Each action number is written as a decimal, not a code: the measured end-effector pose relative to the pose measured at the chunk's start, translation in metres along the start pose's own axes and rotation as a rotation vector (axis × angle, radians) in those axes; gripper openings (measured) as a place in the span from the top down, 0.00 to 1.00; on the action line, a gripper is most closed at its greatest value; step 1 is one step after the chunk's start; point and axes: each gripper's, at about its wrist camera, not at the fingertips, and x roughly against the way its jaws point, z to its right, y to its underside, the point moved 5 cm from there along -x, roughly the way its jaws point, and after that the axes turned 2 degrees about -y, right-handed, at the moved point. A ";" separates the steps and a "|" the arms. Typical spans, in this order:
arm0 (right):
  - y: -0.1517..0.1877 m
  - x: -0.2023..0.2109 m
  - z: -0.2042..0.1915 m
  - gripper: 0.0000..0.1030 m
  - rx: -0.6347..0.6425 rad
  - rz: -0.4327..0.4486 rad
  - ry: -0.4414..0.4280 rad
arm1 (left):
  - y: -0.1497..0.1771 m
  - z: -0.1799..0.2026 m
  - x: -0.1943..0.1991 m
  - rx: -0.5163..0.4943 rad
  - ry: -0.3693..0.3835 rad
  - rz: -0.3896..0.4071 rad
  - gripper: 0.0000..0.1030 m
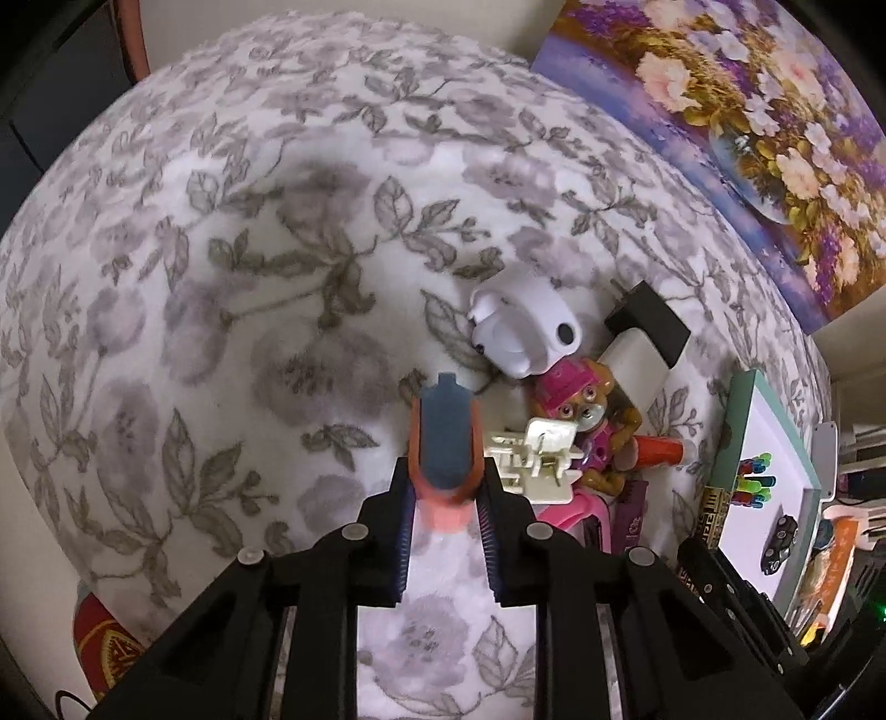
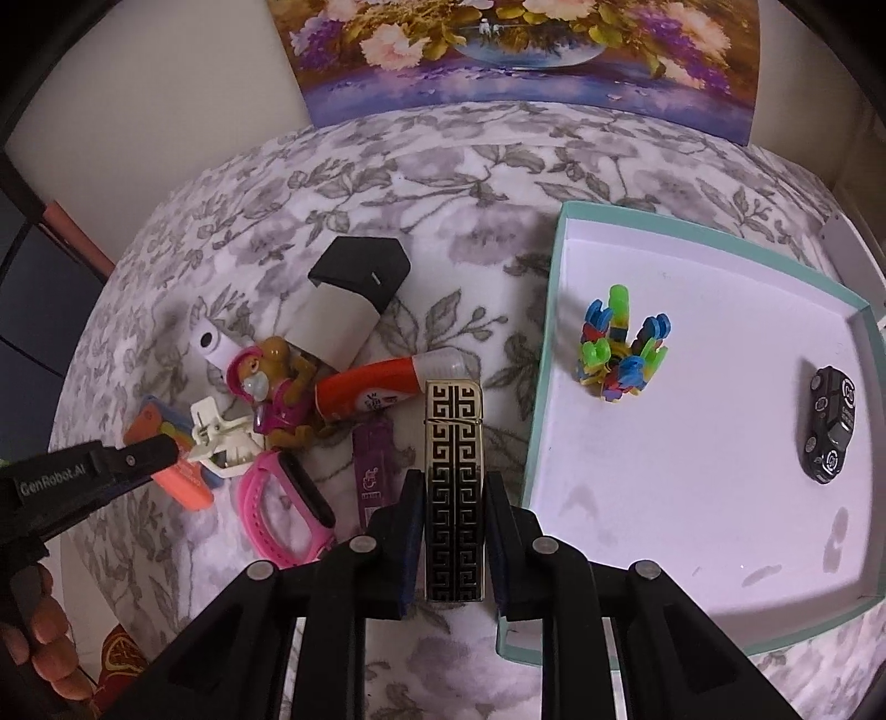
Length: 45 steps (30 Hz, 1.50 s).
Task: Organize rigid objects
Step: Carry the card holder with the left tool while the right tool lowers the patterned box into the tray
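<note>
My left gripper is shut on an orange case with a blue-grey face, held over the flowered cloth; it also shows in the right wrist view. My right gripper is shut on a black-and-gold patterned lighter, just left of the teal-rimmed white tray. The tray holds a colourful plastic block cluster and a black toy car. A pile lies between the grippers: a toy pup figure, white clip, orange glue tube.
Also in the pile are a pink wristband, a purple stick, a black-and-white box and a white gadget. A flower painting leans on the back wall. The tray also shows in the left wrist view.
</note>
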 end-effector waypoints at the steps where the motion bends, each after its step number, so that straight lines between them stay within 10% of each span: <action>1: 0.000 -0.001 -0.001 0.79 0.002 -0.001 0.003 | 0.001 0.000 -0.002 0.003 0.003 -0.006 0.78; 24: 0.004 -0.008 0.002 0.79 -0.005 -0.031 0.010 | -0.007 -0.001 -0.030 0.041 0.010 -0.034 0.78; 45: -0.016 0.037 0.053 0.79 -0.116 0.129 0.047 | 0.001 0.099 0.067 -0.256 0.102 0.238 0.78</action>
